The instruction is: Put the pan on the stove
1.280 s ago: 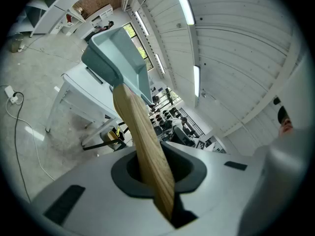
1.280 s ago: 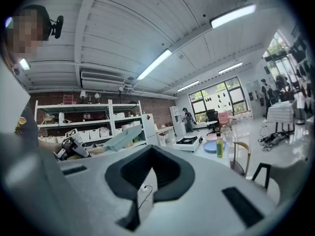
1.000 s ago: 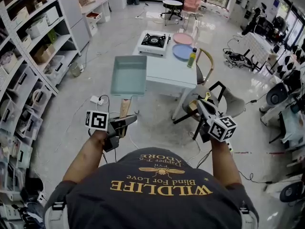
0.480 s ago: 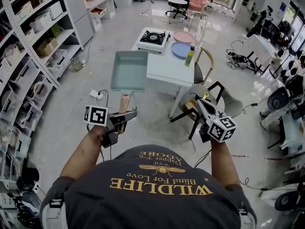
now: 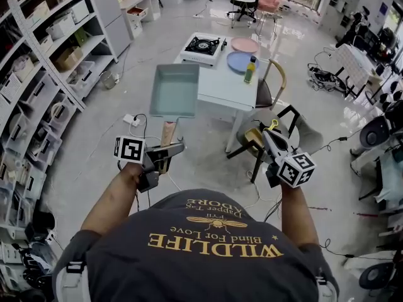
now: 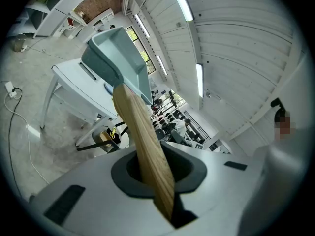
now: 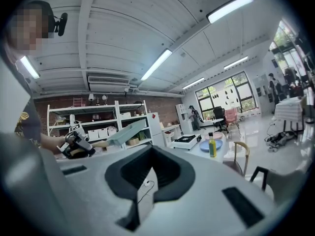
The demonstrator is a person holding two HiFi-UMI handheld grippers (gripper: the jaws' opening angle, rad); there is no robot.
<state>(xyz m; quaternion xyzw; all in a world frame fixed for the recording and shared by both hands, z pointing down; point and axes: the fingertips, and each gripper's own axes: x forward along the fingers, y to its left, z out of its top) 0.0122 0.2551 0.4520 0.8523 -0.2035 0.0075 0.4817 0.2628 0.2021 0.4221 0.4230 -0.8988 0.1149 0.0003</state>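
Observation:
A pale teal rectangular pan [image 5: 173, 90] with a wooden handle [image 5: 167, 134] is held up in the air, short of the white table [image 5: 220, 90]. My left gripper [image 5: 165, 153] is shut on the handle's end; in the left gripper view the handle [image 6: 142, 136] runs up out of the jaws to the pan [image 6: 115, 58]. The black-topped stove [image 5: 203, 46] sits on the table's far end. My right gripper [image 5: 271, 142] hangs at the right with its jaws together and nothing in them. In the right gripper view the pan [image 7: 129, 132] and stove [image 7: 187, 139] show ahead.
A pink plate [image 5: 244, 44], a blue plate [image 5: 239, 61] and a yellow-green bottle [image 5: 250, 73] stand on the table beside the stove. A wooden chair [image 5: 272, 87] and a stool [image 5: 255, 137] stand right of the table. Shelves [image 5: 44, 74] line the left wall; a power strip [image 5: 131, 119] lies on the floor.
The table and stove have come slightly nearer in the head view. The pan stays in the left gripper, held the same way; the right gripper has kept its place.

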